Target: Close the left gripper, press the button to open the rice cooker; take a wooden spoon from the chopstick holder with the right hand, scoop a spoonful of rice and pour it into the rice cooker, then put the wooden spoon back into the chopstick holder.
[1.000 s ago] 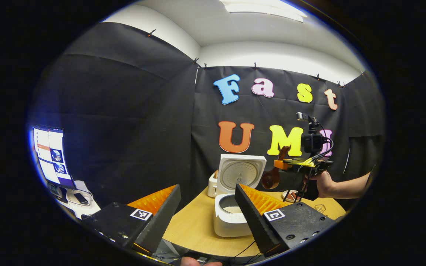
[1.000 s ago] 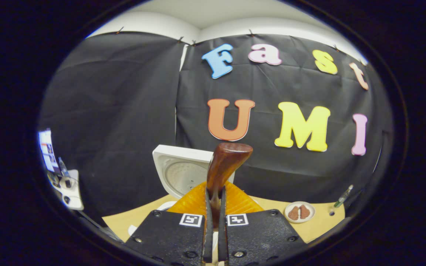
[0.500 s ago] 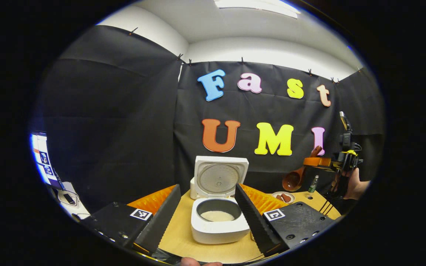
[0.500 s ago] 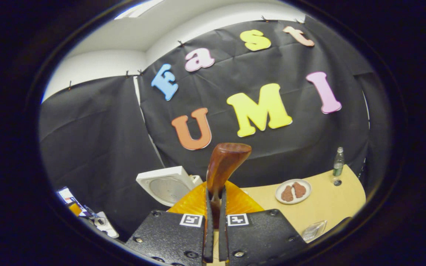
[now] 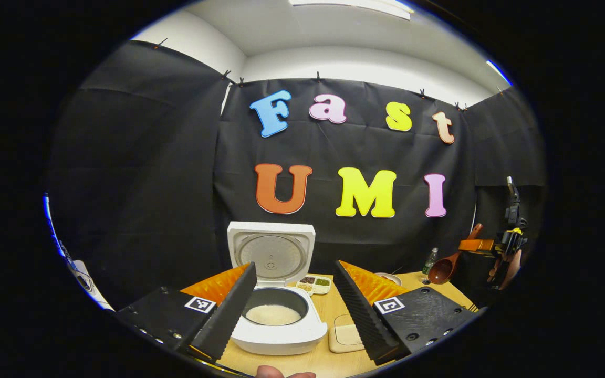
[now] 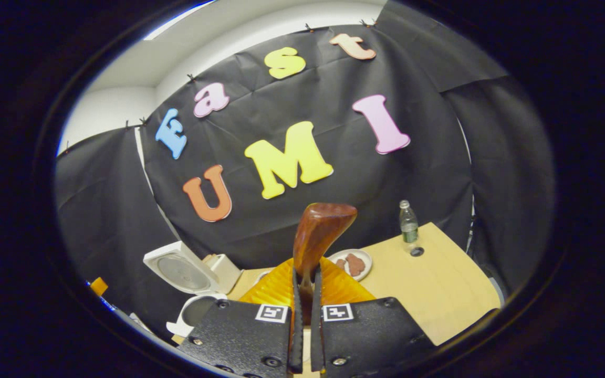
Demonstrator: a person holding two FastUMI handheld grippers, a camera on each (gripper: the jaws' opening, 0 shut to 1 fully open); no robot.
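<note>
Two steps look done: rice cooker (image 5: pixel 273 294) lid up, rice inside, near the table's (image 6: pixel 439 283) front edge. Right hand-held gripper (image 6: pixel 305 294) clamps the wooden spoon (image 6: pixel 317 239), bowl empty. Left hand-held gripper (image 5: pixel 294 299) gapes wide. Left: return spoon to holder.

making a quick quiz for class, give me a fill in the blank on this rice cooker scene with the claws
1. The rice cooker has its lid ____.
2. The right claw is shut on a wooden ____.
3. The pot inside the cooker holds white ____.
4. The left claw has its fingers ____.

Missing words: open; spoon; rice; open
</note>
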